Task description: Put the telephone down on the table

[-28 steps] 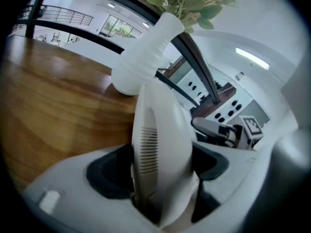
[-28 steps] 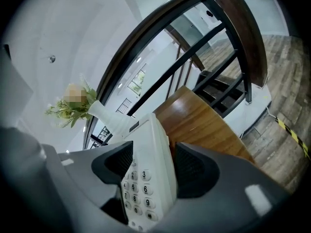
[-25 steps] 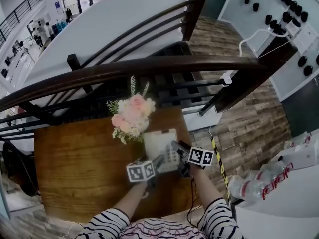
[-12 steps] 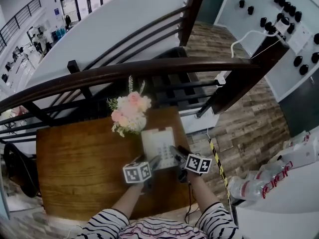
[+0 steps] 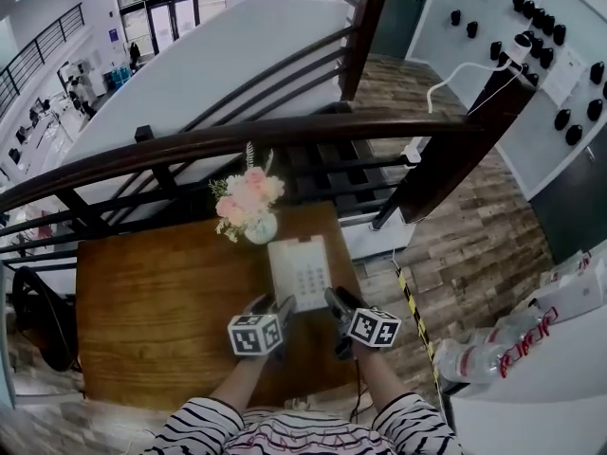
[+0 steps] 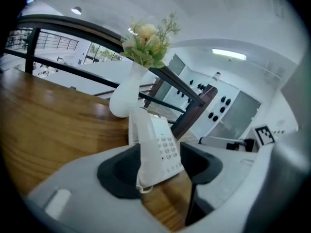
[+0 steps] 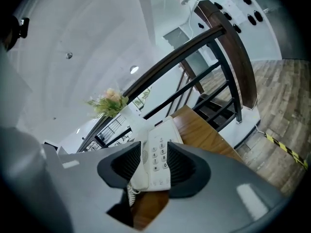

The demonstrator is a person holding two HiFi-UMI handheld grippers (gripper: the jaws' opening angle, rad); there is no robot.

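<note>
Tongs, left (image 5: 270, 305): held just short of the telephone's near edge, jaws closing with nothing pressed between the pads; in the left gripper view the set is seen through the gap, lying beyond the pads and not in them. Tongs, right (image 5: 339, 302): placed likewise at the near right corner, jaws closing, empty, with the keypad framed between the ribbed pads. Telephone (image 5: 301, 271): white desk set, laid flat on the wooden counter (image 5: 152, 301) toward its right end, keypad up, handset (image 7: 140, 170) seated along the left side, coiled cord (image 7: 130, 194) trailing at the near end. The task is judged done as things lie. Handling, as judged: light, with a rigid moulded shell that is smooth and somewhat slippery against the pads; not fragile, though the handset is only cradled and would be expected to slide off if the base were tipped. A hold is best taken on the two long sides of the base, one pair of tongs to each side near the lower corners, clear of the keys and the cord, and the set kept level. Vase of flowers (image 5: 250, 205): white, pink and green sprays, standing just beyond the far edge of the set, top-heavy in look; contact is to be avoided. Railing (image 5: 237, 136): dark wood, behind the counter.
</note>
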